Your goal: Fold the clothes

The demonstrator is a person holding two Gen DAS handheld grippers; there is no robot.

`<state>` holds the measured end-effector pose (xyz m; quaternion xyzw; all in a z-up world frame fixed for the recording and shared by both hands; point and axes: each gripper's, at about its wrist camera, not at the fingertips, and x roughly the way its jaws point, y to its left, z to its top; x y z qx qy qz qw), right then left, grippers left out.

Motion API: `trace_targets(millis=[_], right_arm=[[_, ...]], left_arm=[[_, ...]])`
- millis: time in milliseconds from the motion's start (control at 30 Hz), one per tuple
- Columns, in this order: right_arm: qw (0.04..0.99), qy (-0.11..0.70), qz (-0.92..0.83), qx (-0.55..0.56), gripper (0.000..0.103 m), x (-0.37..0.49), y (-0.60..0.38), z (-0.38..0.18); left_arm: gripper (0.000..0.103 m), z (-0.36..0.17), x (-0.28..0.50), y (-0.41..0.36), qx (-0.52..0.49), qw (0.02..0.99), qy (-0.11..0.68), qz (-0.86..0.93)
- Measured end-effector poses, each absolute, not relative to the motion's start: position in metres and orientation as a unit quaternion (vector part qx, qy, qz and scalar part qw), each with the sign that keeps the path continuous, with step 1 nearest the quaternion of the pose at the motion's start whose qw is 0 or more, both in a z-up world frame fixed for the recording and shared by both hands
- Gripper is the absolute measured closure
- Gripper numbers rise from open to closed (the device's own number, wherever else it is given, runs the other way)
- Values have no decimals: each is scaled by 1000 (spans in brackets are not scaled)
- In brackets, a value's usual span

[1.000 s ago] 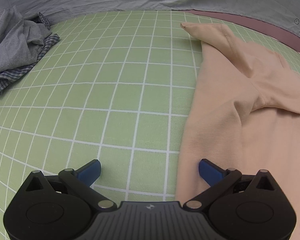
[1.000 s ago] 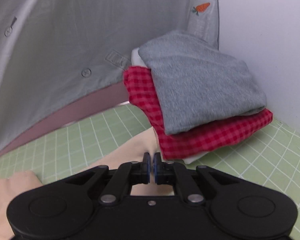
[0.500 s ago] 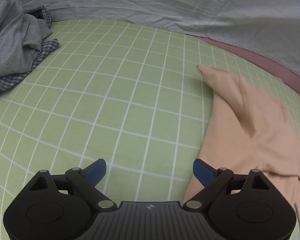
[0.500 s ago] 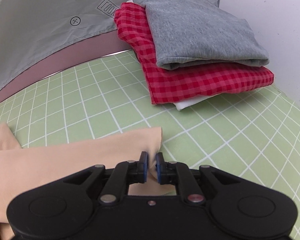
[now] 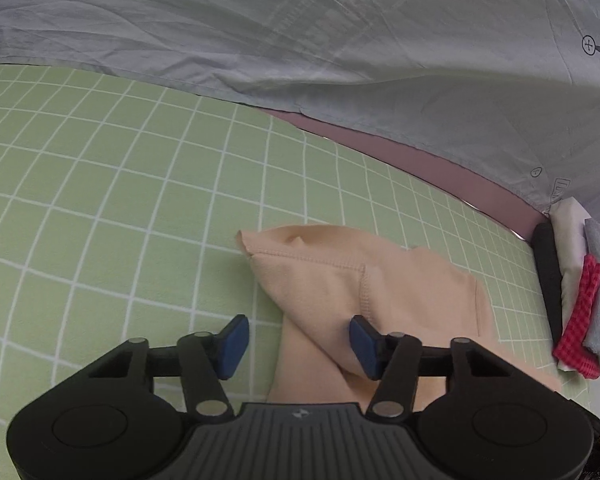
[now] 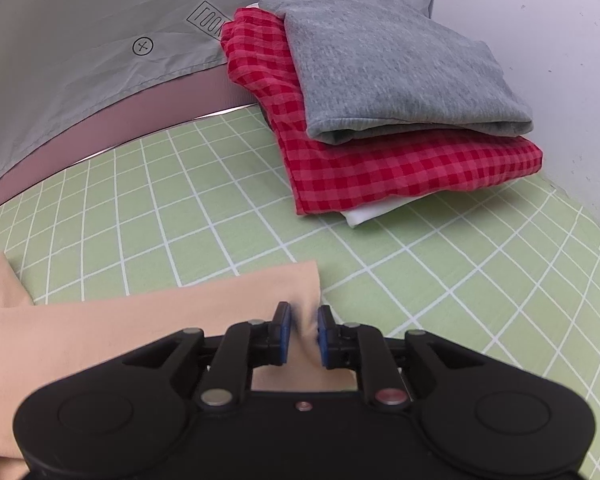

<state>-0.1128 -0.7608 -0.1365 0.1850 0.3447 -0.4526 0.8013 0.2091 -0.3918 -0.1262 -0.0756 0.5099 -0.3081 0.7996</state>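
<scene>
A peach garment [image 5: 340,280] lies on the green checked mat [image 5: 120,200]. My left gripper [image 5: 296,340] is open, its jaws either side of the garment's left edge near a stitched sleeve hem. In the right wrist view the same peach garment [image 6: 120,320] lies flat. My right gripper [image 6: 302,332] has its jaws slightly parted around a pinched fold of the garment's corner; the cloth still sits between the pads.
A folded stack stands at the mat's far right: grey top [image 6: 380,64], red checked shirt [image 6: 400,168], white piece [image 6: 368,214] beneath. The stack also shows in the left wrist view [image 5: 580,312]. A grey sheet [image 5: 300,40] with a carrot print hangs behind.
The right gripper came down to the mat with the garment corner and its jaws have parted a little. The left gripper swung right, over the sleeve hem; the crumpled pile left its view.
</scene>
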Motion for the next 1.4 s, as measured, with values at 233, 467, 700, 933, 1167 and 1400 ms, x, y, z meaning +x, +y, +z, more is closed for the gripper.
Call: trace_targets(millis=[233, 467, 700, 933, 1167, 1400], right_arm=[[800, 347, -456, 177, 87, -110, -759, -137], [805, 361, -450, 142, 87, -107, -756, -137], [805, 350, -453, 154, 87, -110, -757, -138], [775, 371, -491, 146, 45, -104, -754, -132], [794, 352, -486, 97, 22, -86, -686, -109], [843, 366, -368, 138, 19, -44, -591, -103]], left_arm=[[92, -139, 232, -404, -110, 796, 509, -308], [92, -127, 262, -407, -108, 811, 487, -305], [88, -127, 280, -409, -91, 835, 475, -264], [65, -112, 232, -383, -15, 861, 451, -235], [43, -112, 156, -329, 1, 859, 482, -173], [34, -120, 89, -295, 24, 846, 512, -147]])
